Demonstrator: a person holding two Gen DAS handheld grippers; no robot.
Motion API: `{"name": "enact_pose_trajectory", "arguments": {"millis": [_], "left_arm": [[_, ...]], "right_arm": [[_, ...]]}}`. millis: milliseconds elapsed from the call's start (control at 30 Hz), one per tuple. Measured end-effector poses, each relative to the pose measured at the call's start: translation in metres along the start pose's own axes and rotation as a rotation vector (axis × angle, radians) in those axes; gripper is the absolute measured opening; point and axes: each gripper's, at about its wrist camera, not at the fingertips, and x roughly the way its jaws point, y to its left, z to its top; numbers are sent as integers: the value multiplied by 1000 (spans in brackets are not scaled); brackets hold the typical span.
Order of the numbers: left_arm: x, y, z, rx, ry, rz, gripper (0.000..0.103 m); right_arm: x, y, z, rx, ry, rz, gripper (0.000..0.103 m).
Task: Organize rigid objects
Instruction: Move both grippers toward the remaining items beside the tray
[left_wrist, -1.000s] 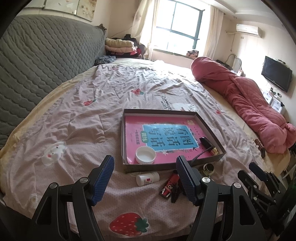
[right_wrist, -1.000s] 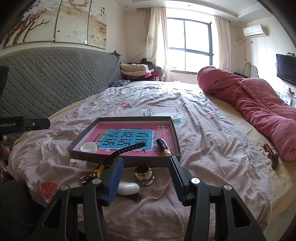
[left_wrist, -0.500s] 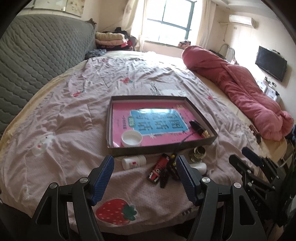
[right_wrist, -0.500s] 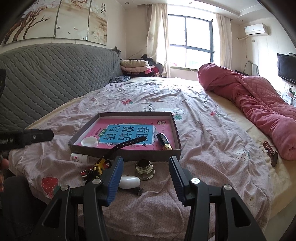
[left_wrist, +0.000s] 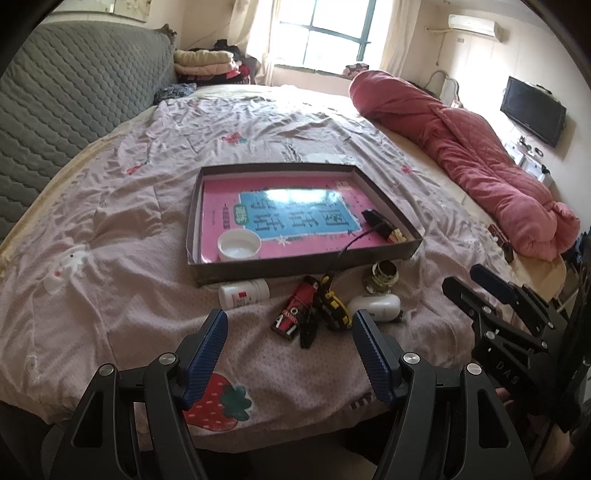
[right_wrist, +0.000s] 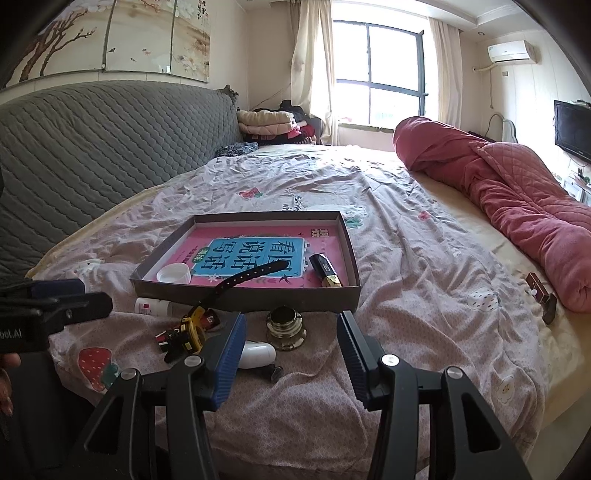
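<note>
A shallow grey box (left_wrist: 310, 266) (right_wrist: 258, 295) with a pink book inside lies on the bed. It holds a white lid (left_wrist: 239, 244) (right_wrist: 173, 275) and a black and gold lipstick (left_wrist: 382, 225) (right_wrist: 327, 271). In front of the box lie a white pill bottle (left_wrist: 243, 293) (right_wrist: 151, 306), a red and black item (left_wrist: 295, 312), a yellow and black watch (left_wrist: 332, 306) (right_wrist: 192, 328), a white oval case (left_wrist: 375, 306) (right_wrist: 258, 354) and a brass jar (left_wrist: 384, 277) (right_wrist: 286, 326). My left gripper (left_wrist: 290, 350) is open and empty, short of the items. My right gripper (right_wrist: 291, 354) is open and empty, near the jar and case.
A rolled red quilt (left_wrist: 461, 155) (right_wrist: 509, 199) lies along the bed's right side. A small dark object (right_wrist: 541, 291) lies by it. A grey padded headboard (right_wrist: 92, 147) stands at left, folded clothes (right_wrist: 269, 123) at the far end, a TV (left_wrist: 533, 110) on the right wall.
Both grippers have drawn back from the box toward the bed's near edge, so the loose items show farther ahead. Both stay open. Nothing on the bed has moved.
</note>
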Motion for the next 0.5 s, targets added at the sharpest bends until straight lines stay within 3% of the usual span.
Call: {"name": "enact_pose_trajectory", "arguments": {"millis": [500], "left_arm": [[23,15,-5,-41,41,21,71]], "right_arm": [[16,-1,-5,4,52,14,51]]}}
